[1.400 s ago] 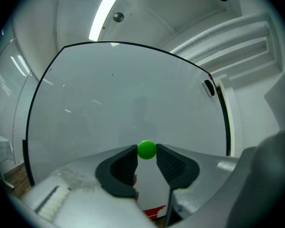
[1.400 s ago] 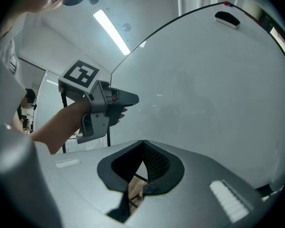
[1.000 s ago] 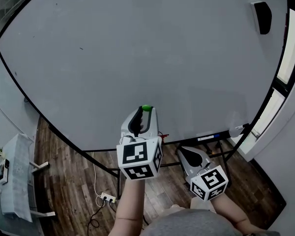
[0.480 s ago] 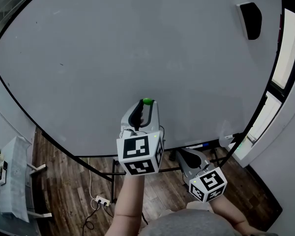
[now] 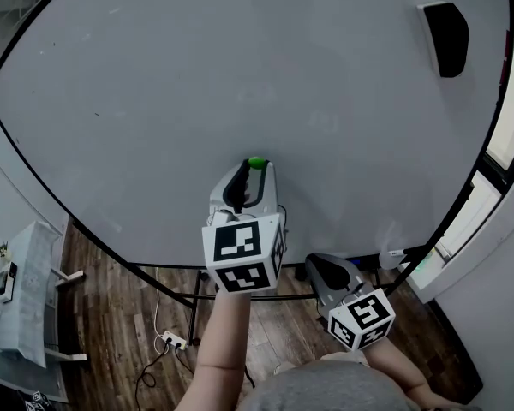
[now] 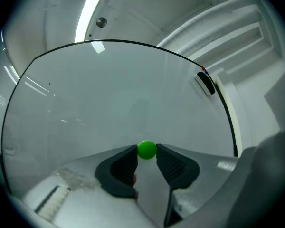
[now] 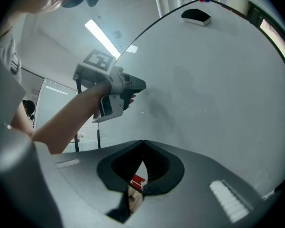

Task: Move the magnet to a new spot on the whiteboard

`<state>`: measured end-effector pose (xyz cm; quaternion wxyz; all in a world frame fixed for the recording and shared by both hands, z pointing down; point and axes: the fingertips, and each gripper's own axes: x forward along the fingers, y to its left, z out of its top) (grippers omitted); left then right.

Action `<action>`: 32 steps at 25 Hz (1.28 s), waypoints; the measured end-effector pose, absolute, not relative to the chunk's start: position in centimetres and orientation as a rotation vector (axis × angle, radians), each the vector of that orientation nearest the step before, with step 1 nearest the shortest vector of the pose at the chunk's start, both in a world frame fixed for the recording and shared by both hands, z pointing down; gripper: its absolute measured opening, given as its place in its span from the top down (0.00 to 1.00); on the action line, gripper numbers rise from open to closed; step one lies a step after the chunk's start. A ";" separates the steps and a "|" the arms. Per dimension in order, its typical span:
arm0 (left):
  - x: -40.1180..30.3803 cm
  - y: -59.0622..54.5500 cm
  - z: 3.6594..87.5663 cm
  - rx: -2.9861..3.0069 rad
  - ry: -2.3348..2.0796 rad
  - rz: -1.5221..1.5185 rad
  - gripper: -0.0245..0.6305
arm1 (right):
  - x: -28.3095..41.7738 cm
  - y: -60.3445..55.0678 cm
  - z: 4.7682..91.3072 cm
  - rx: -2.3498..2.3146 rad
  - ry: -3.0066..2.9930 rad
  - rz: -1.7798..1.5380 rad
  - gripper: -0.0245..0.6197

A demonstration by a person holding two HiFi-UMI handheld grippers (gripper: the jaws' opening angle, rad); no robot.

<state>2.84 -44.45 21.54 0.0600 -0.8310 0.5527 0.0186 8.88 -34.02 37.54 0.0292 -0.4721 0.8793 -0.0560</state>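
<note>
A small green ball magnet [image 5: 256,163] [image 6: 147,149] sits pinched between the tips of my left gripper [image 5: 255,169] [image 6: 147,152], which is shut on it. The gripper holds it against or just off the lower middle of the whiteboard [image 5: 240,75] [image 6: 123,94]; I cannot tell whether it touches. My right gripper [image 5: 319,266] [image 7: 142,144] hangs lower and to the right, below the board's bottom edge, shut with nothing in it. In the right gripper view the left gripper [image 7: 111,91] and its forearm show in front of the whiteboard [image 7: 213,80].
A black eraser [image 5: 446,38] [image 6: 205,83] [image 7: 196,17] sticks to the board's upper right. A marker [image 5: 392,253] lies on the tray at the lower right. A window frame runs along the right. Below are the board's stand, wooden floor, a power strip [image 5: 173,342] and a white table [image 5: 26,298].
My left gripper has carried the green magnet a little way up the board, farther from its bottom edge. The right gripper has stayed low at the right.
</note>
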 end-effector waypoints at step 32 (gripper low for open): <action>3.9 -45.7 22.1 -2.324 1.904 0.070 0.73 | 12.5 -35.3 38.5 -1.257 2.817 -0.206 0.96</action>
